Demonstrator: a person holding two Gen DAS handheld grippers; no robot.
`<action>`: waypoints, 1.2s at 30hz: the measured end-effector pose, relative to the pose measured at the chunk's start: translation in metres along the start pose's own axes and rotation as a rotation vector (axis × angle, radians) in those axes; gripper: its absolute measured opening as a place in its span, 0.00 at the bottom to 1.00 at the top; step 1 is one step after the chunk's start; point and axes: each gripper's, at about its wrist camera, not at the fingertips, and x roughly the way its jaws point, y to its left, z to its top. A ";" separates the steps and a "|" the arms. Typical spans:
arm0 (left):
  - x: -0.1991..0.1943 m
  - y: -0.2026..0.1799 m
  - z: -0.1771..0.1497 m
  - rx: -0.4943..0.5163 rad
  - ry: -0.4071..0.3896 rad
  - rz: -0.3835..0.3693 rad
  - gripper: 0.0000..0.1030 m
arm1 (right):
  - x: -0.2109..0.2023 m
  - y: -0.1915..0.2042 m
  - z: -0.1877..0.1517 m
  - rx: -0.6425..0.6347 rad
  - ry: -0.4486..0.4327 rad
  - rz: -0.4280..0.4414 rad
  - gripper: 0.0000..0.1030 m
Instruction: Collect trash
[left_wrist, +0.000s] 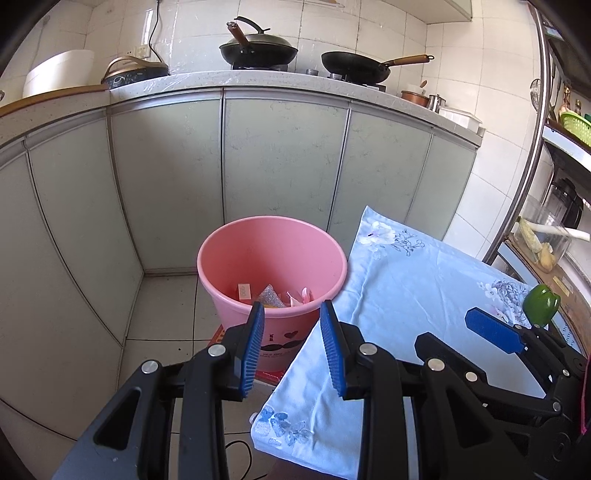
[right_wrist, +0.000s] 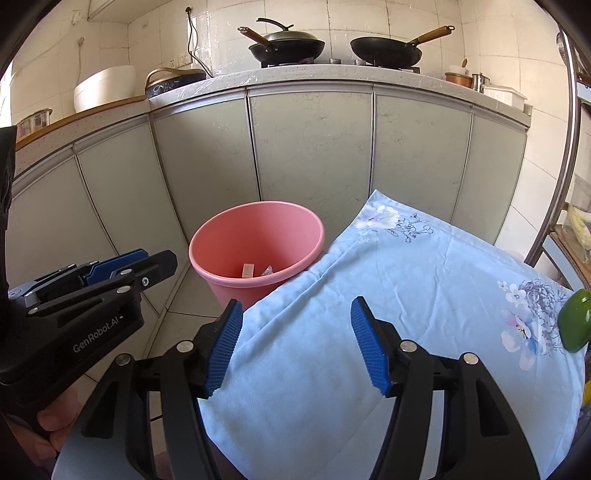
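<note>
Both my left gripper (left_wrist: 291, 345) and right gripper (right_wrist: 297, 347) stand open and empty, several scraps already lying in the round pink plastic bucket (left_wrist: 271, 258) just ahead, no trash visible on the floral blue-clothed tabletop (right_wrist: 424, 280).

Both views are evenly and brightly lit by soft daylight. Mild glare is noted on the white wall tiles (left_wrist: 388, 33) and the plastic film on the countertop edge (right_wrist: 236, 79). Shadows are faint and diffuse. Strong fisheye bending is observed at the cabinet doors (left_wrist: 166, 177); corners are vignetted black. Focus is sharp throughout, without motion blur.
</note>
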 end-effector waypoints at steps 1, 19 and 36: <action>0.000 0.001 0.000 -0.001 0.000 0.000 0.30 | 0.000 0.000 0.000 -0.001 -0.001 -0.001 0.60; -0.002 0.002 -0.002 -0.001 0.000 0.010 0.30 | -0.002 0.002 -0.002 -0.003 -0.004 -0.006 0.60; -0.003 -0.001 -0.003 0.006 -0.003 0.016 0.30 | -0.004 0.000 -0.003 -0.002 -0.008 -0.005 0.60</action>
